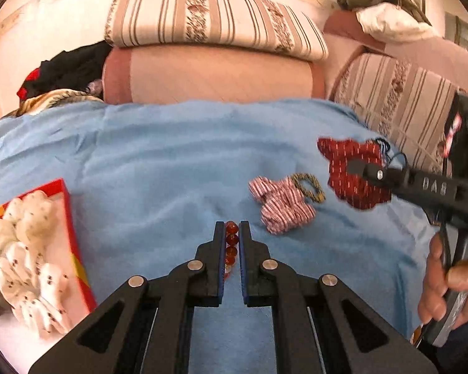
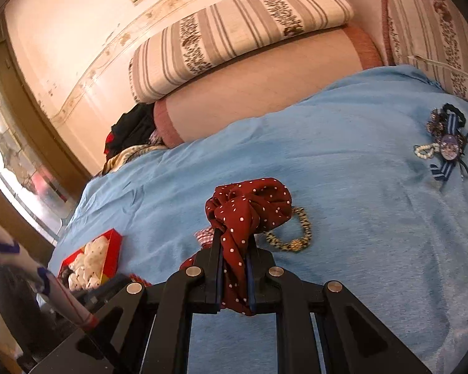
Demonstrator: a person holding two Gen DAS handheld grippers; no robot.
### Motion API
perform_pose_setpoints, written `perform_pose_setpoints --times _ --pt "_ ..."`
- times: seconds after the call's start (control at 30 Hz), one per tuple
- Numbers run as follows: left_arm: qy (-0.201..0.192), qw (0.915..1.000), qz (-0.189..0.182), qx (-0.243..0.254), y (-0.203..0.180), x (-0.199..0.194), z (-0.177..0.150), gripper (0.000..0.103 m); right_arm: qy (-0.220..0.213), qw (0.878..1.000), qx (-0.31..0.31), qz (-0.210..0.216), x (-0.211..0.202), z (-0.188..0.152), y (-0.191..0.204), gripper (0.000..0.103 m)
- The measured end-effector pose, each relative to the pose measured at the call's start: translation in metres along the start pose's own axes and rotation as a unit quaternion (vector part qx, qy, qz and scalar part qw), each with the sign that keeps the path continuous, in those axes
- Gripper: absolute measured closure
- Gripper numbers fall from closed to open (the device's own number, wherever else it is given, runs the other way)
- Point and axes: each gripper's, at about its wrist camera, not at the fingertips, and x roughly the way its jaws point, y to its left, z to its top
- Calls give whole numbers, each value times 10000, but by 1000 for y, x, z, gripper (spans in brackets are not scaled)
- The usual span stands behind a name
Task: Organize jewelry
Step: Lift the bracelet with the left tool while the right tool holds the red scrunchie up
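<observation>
My left gripper (image 1: 231, 227) is shut on a red bead bracelet (image 1: 231, 243), held over the blue blanket (image 1: 156, 171). My right gripper (image 2: 234, 237) is shut on a dark red polka-dot scrunchie (image 2: 249, 205), lifted above the blanket; it shows in the left wrist view (image 1: 358, 171) at the right. A red-and-white striped scrunchie (image 1: 280, 205) and a leopard-print band (image 1: 309, 187) lie on the blanket between the grippers. A red box (image 1: 68, 218) at the left holds white spotted scrunchies (image 1: 31, 249).
A cluster of hair ties, a blue striped bow and a pearl bracelet (image 2: 446, 146) lies at the far right of the blanket. Striped cushions (image 1: 215, 18) and a pink bolster (image 1: 209, 74) line the back. Dark clothes (image 1: 68, 68) are piled at the back left.
</observation>
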Motion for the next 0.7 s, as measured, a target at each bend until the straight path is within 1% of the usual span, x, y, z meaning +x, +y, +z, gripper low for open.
perform_pose_setpoints --times 0.17,0.3,0.43,0.6,0.7 --pt "-129 9998 113 -88 7 -6 5 96 82 9997 -184 99 6 -5 12 90" --pt "-222 9996 112 -113 9 -13 7 96 149 9993 -293 199 11 -6 26 90" --pt "-341 9993 91 -120 6 -26 7 96 128 9987 -397 301 10 -8 42 90" --pt "-492 9985 123 -218 3 -47 6 96 36 9983 -453 354 -2 -12 58 90" --pt "-577 9980 166 -203 -3 -60 6 96 -119 9978 -547 369 -22 -16 66 90"
